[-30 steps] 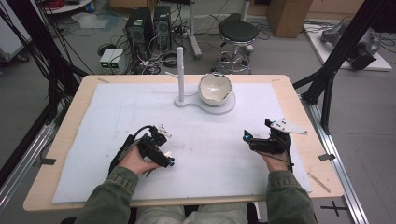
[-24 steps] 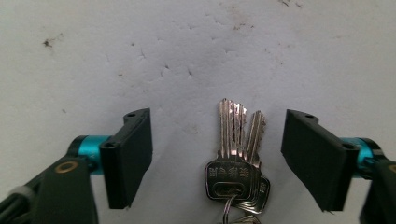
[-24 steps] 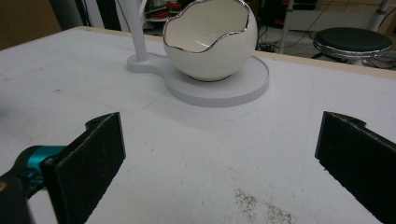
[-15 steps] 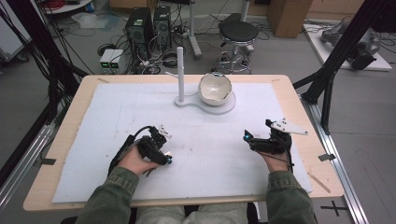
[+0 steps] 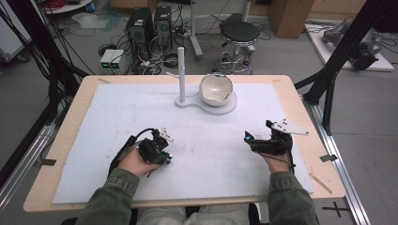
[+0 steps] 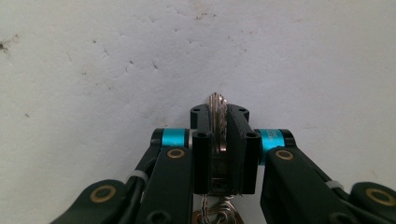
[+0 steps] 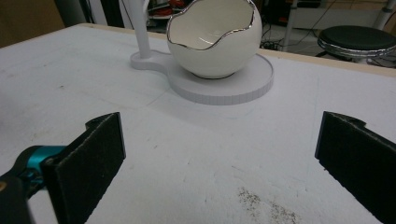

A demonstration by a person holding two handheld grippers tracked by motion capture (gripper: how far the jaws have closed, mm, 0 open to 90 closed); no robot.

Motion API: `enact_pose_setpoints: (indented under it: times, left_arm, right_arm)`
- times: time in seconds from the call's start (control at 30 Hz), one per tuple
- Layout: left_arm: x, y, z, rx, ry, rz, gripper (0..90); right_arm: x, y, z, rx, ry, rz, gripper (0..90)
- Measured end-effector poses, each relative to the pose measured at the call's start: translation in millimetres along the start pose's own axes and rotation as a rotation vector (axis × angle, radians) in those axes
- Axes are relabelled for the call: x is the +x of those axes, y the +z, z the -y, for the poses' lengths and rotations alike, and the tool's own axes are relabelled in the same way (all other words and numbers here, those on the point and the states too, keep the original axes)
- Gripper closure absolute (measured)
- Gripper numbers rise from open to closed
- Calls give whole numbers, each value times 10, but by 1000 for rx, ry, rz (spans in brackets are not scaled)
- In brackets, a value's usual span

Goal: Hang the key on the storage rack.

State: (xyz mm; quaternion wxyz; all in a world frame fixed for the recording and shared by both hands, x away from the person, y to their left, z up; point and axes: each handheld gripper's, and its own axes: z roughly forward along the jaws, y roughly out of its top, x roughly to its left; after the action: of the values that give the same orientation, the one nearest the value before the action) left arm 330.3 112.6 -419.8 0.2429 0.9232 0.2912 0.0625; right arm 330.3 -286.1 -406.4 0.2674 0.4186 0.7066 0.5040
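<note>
The black fingers (image 6: 236, 140) of the left gripper (image 6: 217, 140) are closed flat on a thin silvery metal key (image 6: 217, 109), whose rounded tip pokes out just beyond the pads; a twist of silver ring or chain (image 6: 215, 212) is seen hanging below the jaws, with a brassy piece at its lower end. The key is thus held off the sheet, not lying on it. The black pads (image 7: 100, 149) of the right gripper (image 7: 219, 158) are spread wide apart, and nothing is held between them.

In the high view, the left gripper (image 5: 159, 149) is seen at about seven o'clock on the white foam sheet (image 5: 117, 108) that covers the pale wooden table (image 5: 70, 101), and the right gripper (image 5: 263, 143) at about four o'clock, well apart from it. At twelve o'clock a glossy white egg-shaped ceramic bowl with a silver wavy rim (image 5: 216, 89) is set on a flat white round stand (image 5: 225, 107), with a slim white upright post (image 5: 181, 70) just beside it at the bowl's nine o'clock. The bowl's hollow looks empty as far as the right gripper view shows.

The work is judged to be at an early-to-middle point: the key is already secured, but it is far from the bowl and post. Carrying it across and setting it down or hanging it there appears to be left.
</note>
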Motion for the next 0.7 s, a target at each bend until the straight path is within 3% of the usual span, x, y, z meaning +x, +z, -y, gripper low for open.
enact_pose_setpoints:
  times: [0.13,0.23,0.4,0.7]
  left_arm:
    - [3,-47,16,-32,2,-27,806]
    - [36,-100,38,-58,-3,-23,807]
    - [101,-215,97,-111,-53,-67,806]
    - [217,-430,195,-213,-97,-59,807]
  right_arm:
    - [0,5,3,5,3,1,6]
    - [-2,12,4,4,-5,-1,6]
    - [-1,6,2,2,1,3,6]
    - [-1,1,1,-6,1,-2,6]
